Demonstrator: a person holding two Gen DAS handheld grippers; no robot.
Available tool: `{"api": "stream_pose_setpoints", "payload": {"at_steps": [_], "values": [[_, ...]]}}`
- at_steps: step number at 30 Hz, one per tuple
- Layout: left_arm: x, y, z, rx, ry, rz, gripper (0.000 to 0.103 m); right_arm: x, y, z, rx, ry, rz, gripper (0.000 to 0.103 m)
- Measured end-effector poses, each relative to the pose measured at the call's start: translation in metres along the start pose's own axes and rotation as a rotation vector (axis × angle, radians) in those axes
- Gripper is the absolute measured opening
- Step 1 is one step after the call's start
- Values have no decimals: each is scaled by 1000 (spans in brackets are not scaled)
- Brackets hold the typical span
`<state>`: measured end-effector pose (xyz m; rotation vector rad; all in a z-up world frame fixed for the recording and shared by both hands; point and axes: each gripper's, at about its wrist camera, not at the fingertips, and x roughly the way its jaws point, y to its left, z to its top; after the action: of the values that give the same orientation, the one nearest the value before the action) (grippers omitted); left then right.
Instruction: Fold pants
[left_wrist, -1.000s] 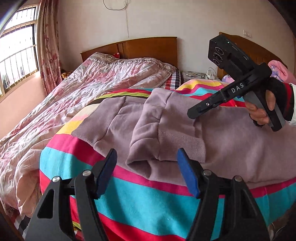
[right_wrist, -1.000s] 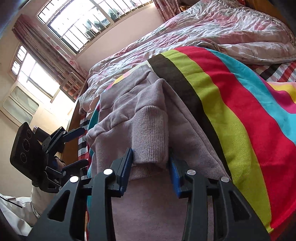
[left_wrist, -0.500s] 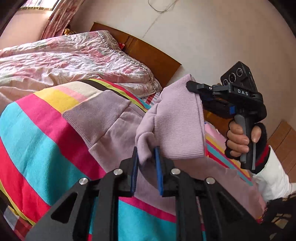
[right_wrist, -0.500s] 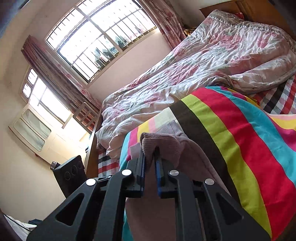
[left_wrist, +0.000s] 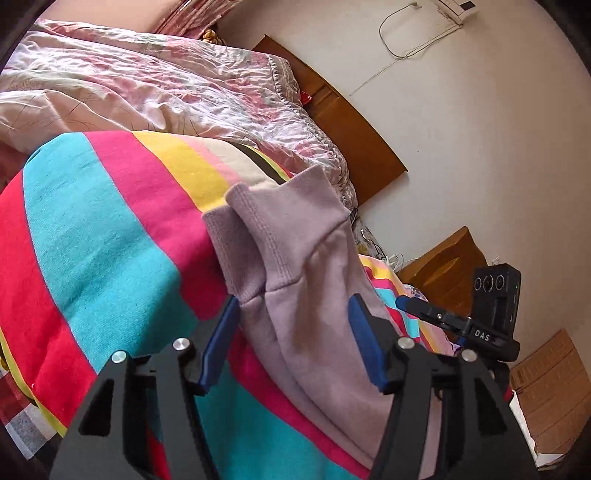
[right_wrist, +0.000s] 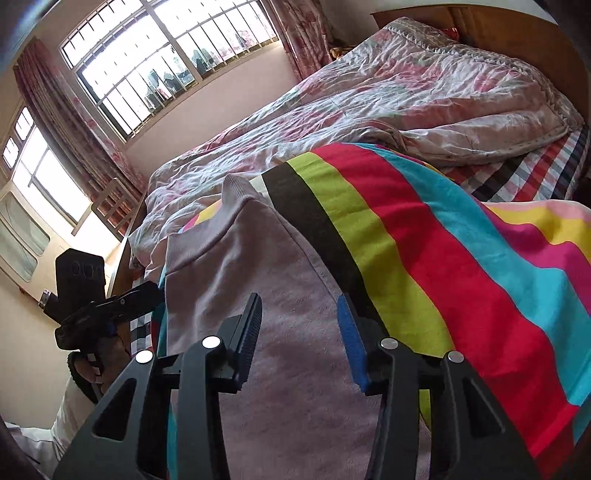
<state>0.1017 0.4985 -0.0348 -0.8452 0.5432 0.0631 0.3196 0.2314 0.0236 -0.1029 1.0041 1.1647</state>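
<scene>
Lilac pants (left_wrist: 303, 258) on striped blanket (left_wrist: 92, 236), left gripper (left_wrist: 291, 339) and right gripper (right_wrist: 299, 332) just released.

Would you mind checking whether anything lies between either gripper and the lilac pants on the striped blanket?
Nothing visible does. The left gripper and right gripper, jaws just opened, stand open directly over the pants, which lie bare on the striped blanket.

Rainbow-striped fleece blanket (right_wrist: 461, 258) covered the bed; crumpled pink floral quilt (right_wrist: 388, 96) behind it, brown wooden headboard (left_wrist: 354, 125), barred window (right_wrist: 166, 48).
</scene>
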Motion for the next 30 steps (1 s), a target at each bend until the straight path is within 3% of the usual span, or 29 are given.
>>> {"api": "stream_pose_setpoints", "payload": {"at_steps": [2, 3, 4, 5, 8, 10, 12, 15, 17, 21, 30], "values": [[4, 9, 3, -40, 3, -10, 57, -14, 18, -21, -74, 8, -10, 45], [7, 14, 5, -61, 9, -20, 37, -22, 28, -33, -111, 13, -22, 45], [9, 18, 6, -76, 22, -20, 23, -30, 39, -46, -149, 20, -42, 45], [9, 18, 6, -77, 21, -16, 20, -40, 47, -64, -189, 27, -70, 45], [1, 6, 5, -20, -2, 2, 19, -70, 73, -124, -287, 46, -157, 45], [-3, 0, 5, -3, -10, 26, 23, -87, 81, -163, -280, 65, -171, 45], [-4, -1, 4, -5, -6, 16, 42, -100, 90, -201, -267, 88, -182, 42], [-3, -3, 1, -4, 10, 24, 41, -111, 102, -241, -283, 96, -243, 33], [1, -2, -2, -12, 29, 37, 41, -113, 104, -250, -263, 77, -243, 28], [12, 3, -7, -19, 54, 69, 23, -106, 111, -248, -275, 48, -252, 21], [14, 1, -4, -23, 65, 94, 21, -81, 100, -242, -268, 101, -265, 20]]}}
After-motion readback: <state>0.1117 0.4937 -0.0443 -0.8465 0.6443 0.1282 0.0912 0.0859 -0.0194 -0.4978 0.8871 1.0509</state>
